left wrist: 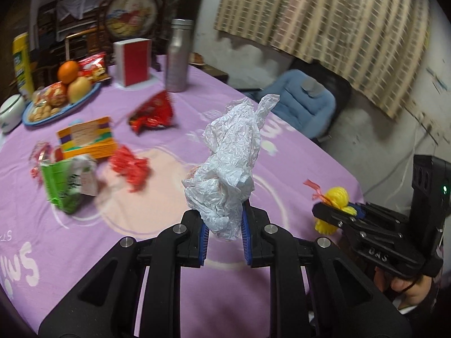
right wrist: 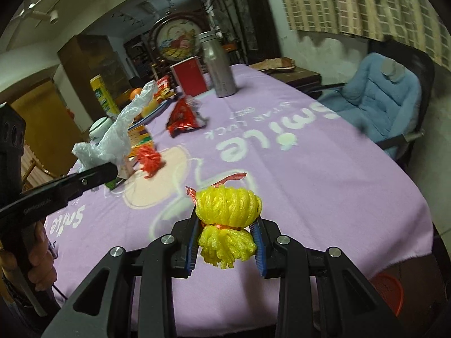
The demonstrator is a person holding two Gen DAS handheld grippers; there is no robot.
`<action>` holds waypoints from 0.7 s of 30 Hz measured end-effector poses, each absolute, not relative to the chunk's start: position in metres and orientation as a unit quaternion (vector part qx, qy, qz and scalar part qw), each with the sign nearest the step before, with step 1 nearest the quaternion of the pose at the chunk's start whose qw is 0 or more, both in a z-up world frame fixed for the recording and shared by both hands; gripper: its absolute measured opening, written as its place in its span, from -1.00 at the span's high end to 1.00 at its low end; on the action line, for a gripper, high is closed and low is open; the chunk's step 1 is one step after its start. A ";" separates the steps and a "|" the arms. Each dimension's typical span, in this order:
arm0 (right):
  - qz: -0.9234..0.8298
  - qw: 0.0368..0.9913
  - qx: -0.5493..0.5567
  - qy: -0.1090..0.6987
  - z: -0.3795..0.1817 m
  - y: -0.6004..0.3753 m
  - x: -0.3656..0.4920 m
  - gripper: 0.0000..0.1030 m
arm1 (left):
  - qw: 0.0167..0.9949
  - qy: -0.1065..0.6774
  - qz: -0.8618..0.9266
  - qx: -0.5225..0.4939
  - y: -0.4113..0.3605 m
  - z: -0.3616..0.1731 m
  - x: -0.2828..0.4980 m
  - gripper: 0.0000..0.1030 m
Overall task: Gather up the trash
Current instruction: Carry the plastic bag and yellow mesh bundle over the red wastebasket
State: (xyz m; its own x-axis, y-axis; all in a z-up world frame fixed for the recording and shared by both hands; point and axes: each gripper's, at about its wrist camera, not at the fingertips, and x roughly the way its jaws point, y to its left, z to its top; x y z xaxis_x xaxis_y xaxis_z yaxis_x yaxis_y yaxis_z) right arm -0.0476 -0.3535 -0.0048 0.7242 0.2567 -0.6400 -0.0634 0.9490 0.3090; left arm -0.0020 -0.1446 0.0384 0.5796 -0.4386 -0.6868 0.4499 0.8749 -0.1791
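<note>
A round table is standing under a purple tablecloth (left wrist: 174,253) printed with white lettering. A blue padded chair (left wrist: 303,98) is sitting beside the table's far edge. A silver metal bottle (left wrist: 179,56) is standing upright near the far side, with a red and white box (left wrist: 134,60) just beside it.

A blue plate (left wrist: 56,112) is holding 1 orange, 1 yellowish fruit, nuts and red snack packets. A white lidded pot (left wrist: 10,109) is sitting beside the plate.

Loose trash is lying on the cloth: a red snack wrapper (left wrist: 153,114), an orange and yellow carton (left wrist: 87,138), a green and white carton (left wrist: 69,183) and red net packaging (left wrist: 131,169).

The left gripper (left wrist: 224,229) is gripping a crumpled white plastic bag (left wrist: 228,163) between its blue pads (left wrist: 203,239), holding it upright above the cloth. The right gripper (right wrist: 227,240) is clamping a yellow foam fruit net (right wrist: 227,217) tied with a red strip, raised over the near edge of the table. A red stool (right wrist: 387,293) is showing below that edge.
</note>
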 end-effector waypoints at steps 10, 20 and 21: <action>-0.010 0.916 0.191 0.354 -0.029 -0.449 -0.105 0.38 | 0.845 0.405 -0.342 0.074 -0.231 0.018 -0.039 0.60; -0.112 0.885 0.250 0.376 -0.086 -0.538 -0.170 0.38 | 0.788 0.410 -0.434 0.153 -0.320 -0.006 -0.090 0.60; -0.119 0.880 0.258 0.381 -0.095 -0.545 -0.174 0.38 | 0.781 0.412 -0.441 0.162 -0.330 -0.010 -0.095 0.60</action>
